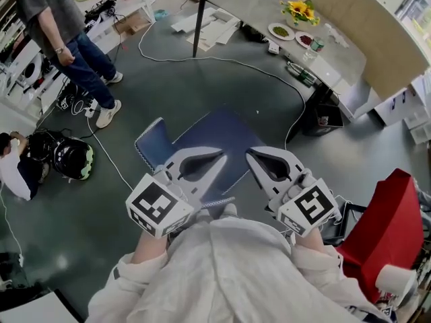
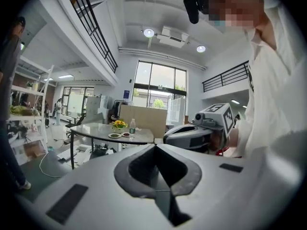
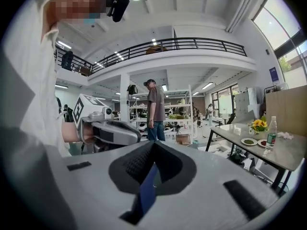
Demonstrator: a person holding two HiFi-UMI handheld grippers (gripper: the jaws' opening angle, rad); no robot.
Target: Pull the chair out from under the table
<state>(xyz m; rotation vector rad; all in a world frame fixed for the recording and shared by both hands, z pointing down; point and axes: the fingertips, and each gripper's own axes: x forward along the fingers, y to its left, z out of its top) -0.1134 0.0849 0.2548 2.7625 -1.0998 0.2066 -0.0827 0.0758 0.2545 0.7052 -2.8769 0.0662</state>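
Observation:
The dark blue chair (image 1: 222, 136) stands on the grey floor right in front of me, well apart from the grey table (image 1: 256, 5) at the far side. My left gripper (image 1: 221, 156) and right gripper (image 1: 249, 152) hover side by side over its seat, tips pointing forward. Both are shut, and I see nothing held between the pads. In the left gripper view the jaws meet at the left gripper's tip (image 2: 154, 145), with the table (image 2: 110, 131) beyond. In the right gripper view, a strip of the blue chair (image 3: 148, 186) shows through the slot below the right gripper's closed tips (image 3: 153, 143).
A person (image 1: 67, 32) stands at the upper left, and another crouches at the left edge (image 1: 17, 167) beside a dark helmet (image 1: 71, 157). Cables (image 1: 202, 59) run across the floor. A red object (image 1: 390, 221) stands to my right. Flowers (image 1: 300, 9) and plates sit on the table.

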